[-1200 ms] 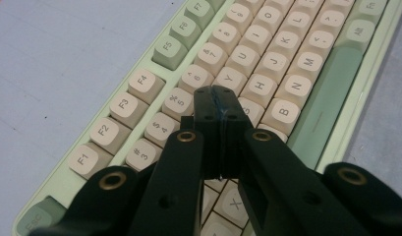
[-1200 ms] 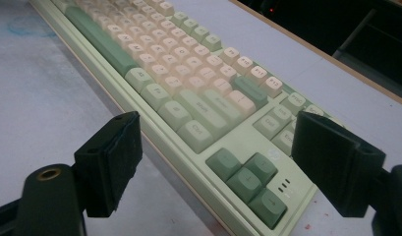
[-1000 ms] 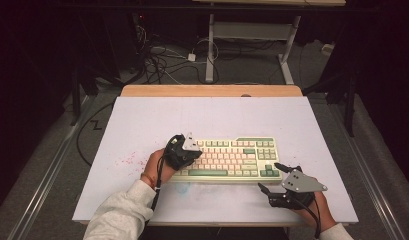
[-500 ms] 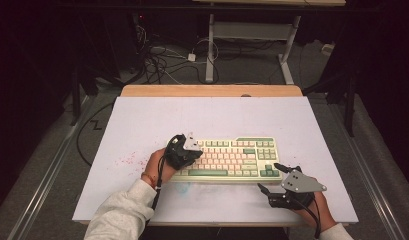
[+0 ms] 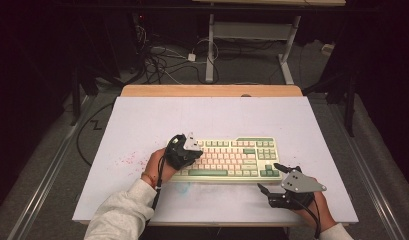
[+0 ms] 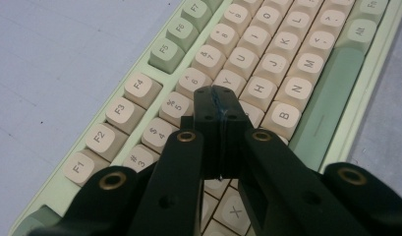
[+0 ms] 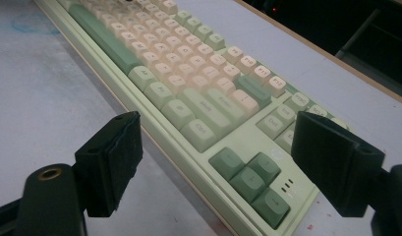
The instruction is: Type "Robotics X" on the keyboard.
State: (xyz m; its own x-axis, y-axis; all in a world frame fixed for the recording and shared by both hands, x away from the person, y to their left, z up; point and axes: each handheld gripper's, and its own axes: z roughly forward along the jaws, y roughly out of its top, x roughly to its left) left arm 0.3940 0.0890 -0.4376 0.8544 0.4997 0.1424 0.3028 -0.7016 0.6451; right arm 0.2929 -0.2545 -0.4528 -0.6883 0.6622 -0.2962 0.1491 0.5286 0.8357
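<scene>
The keyboard point(image 5: 227, 158) lies flat near the front middle of the white table point(image 5: 142, 120), long side toward me. I read the step in hand as pressing a key, so I'd come straight down on one keycap, lightly, to avoid catching its neighbours. My left gripper point(image 6: 218, 105) has its jaws pressed together with nothing between them, tips over the letter keys just below Y; whether they touch a cap I cannot tell. My right gripper point(image 7: 215, 167) waits spread wide, holding nothing, just off the keyboard's arrow-key corner
</scene>
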